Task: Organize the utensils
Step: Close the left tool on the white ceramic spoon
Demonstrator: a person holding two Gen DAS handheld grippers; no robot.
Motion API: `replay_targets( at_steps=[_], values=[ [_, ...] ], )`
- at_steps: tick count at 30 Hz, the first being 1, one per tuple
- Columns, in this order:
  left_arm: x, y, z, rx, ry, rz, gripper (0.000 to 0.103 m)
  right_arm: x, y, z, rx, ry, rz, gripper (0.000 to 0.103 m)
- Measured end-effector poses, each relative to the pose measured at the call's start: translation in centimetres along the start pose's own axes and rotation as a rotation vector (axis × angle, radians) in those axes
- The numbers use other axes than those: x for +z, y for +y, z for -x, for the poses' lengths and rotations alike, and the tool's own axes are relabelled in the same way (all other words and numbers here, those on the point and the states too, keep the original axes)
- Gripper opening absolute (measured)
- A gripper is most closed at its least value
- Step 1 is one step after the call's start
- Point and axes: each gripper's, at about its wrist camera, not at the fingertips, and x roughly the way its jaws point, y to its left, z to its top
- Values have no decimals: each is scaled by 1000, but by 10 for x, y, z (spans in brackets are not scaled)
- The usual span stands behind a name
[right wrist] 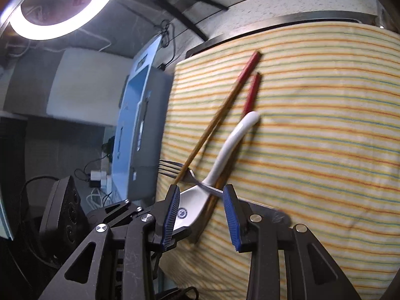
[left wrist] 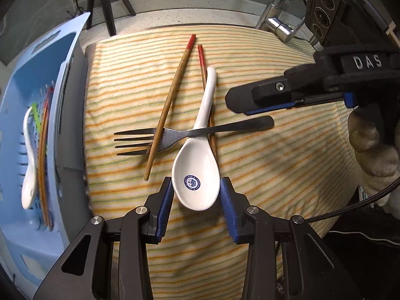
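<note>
A white ceramic spoon [left wrist: 197, 172] with a blue logo lies on the striped cloth [left wrist: 275, 175]. Its bowl sits between the blue pads of my left gripper [left wrist: 197, 191], which press on both sides of it. A dark metal fork [left wrist: 237, 125] crosses over the spoon's neck. One red-tipped chopstick [left wrist: 172, 100] rests on the fork's neck, and a second one [left wrist: 201, 57] runs under the spoon. My right gripper [left wrist: 235, 102] hovers just above the fork's handle end, with nothing gripped. In the right wrist view its jaws [right wrist: 201, 197] stand apart over the spoon bowl [right wrist: 195, 200] and the fork [right wrist: 190, 175].
A light blue basket [left wrist: 62, 80] stands left of the cloth and holds another white spoon [left wrist: 28, 155] and coloured chopsticks. A chrome faucet [left wrist: 277, 22] rises at the far right, and a tripod [left wrist: 105, 2] stands behind. A gloved hand [left wrist: 375, 147] holds the right gripper.
</note>
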Motion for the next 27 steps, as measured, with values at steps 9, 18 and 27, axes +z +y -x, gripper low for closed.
replay_targets(
  at_steps=[9, 18, 27],
  values=[
    [-16, 7, 14, -36, -10, 78, 12, -6, -2, -43, -2, 98, -19, 30],
    [-28, 7, 16, -30, -18, 125, 13, 5, -2, -42, -14, 69, -14, 29],
    [-23, 4, -5, 15, -8, 109, 20, 13, 3, -42, -34, 54, 3, 29]
  ],
)
